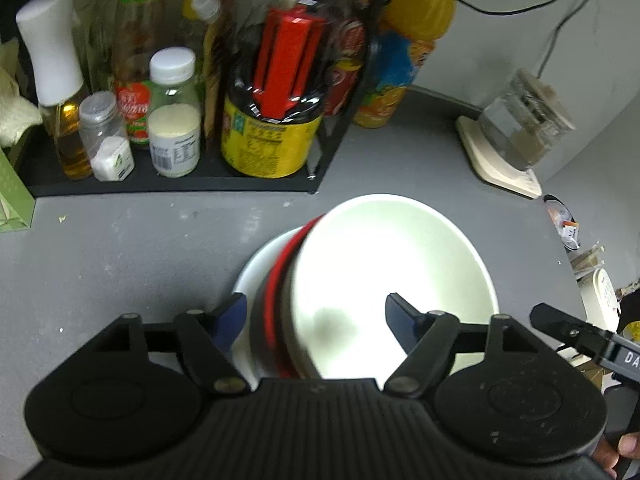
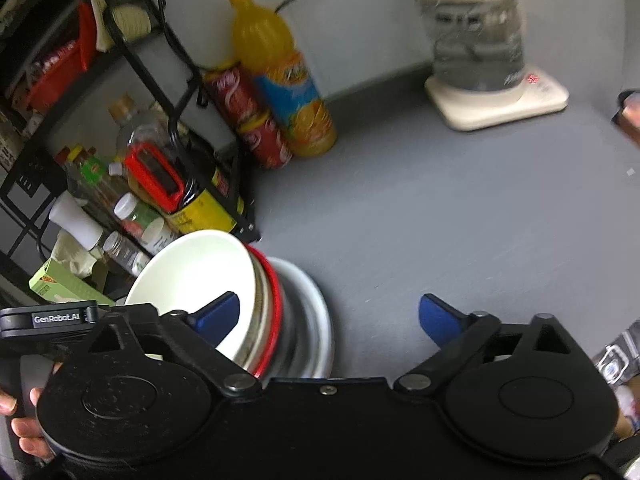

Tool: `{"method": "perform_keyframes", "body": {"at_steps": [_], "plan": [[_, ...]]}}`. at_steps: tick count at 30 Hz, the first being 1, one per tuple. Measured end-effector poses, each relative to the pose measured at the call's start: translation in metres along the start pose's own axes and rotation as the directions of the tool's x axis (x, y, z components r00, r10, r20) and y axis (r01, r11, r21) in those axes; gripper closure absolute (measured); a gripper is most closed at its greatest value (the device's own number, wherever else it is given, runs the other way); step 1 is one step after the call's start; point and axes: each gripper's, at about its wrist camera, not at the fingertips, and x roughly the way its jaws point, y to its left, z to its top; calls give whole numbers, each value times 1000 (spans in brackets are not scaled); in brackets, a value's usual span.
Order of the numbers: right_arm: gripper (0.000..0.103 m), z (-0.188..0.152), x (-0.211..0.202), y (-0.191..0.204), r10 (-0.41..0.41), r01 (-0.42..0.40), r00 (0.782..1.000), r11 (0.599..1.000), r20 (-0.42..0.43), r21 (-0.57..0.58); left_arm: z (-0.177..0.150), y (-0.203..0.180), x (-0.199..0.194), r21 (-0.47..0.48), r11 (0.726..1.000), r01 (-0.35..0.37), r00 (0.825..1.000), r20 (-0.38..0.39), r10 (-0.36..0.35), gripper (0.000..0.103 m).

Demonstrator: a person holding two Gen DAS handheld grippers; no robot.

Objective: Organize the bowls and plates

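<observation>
A white bowl point(image 1: 392, 272) sits tilted in a stack, nested in a red-rimmed bowl point(image 1: 276, 300), on a white plate point(image 1: 252, 276) on the grey counter. My left gripper point(image 1: 316, 320) is open, its blue pads either side of the stack's near rim, touching nothing I can see. In the right wrist view the same white bowl point(image 2: 192, 276), red-rimmed bowl point(image 2: 272, 320) and plate point(image 2: 316, 320) lie at lower left. My right gripper point(image 2: 328, 324) is open and empty, its left pad in front of the white bowl, its right pad over bare counter.
A black rack point(image 1: 172, 184) of bottles and jars stands behind the stack on the left. An orange juice bottle point(image 2: 280, 76) and red cans point(image 2: 256, 120) stand by the wall. A glass kettle on a cream base point(image 1: 516, 136) stands at the right rear.
</observation>
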Motion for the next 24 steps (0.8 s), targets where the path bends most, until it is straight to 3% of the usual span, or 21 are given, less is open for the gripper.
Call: {"method": "perform_keyframes", "body": {"at_steps": [9,14,20,24], "plan": [[0,-22,-55,-20,-55,53,995,998,81,24,-30,-23,-40,29,999,-41,995,91,38,12],[0,-37,-90,-27,-118,115,988,993,102,28,-54,-32,-68,49,999,-24,994,104,19,8],[0,-52,-123,-34,-137,133,982,990,132,40,-79,-46,-97,89,996,-21,993,115,10,0],[0,-63,-141,-34,-173,170,974,985,145,33,-95,-56,-117,98,995,-11,990,143,-3,0]]}}
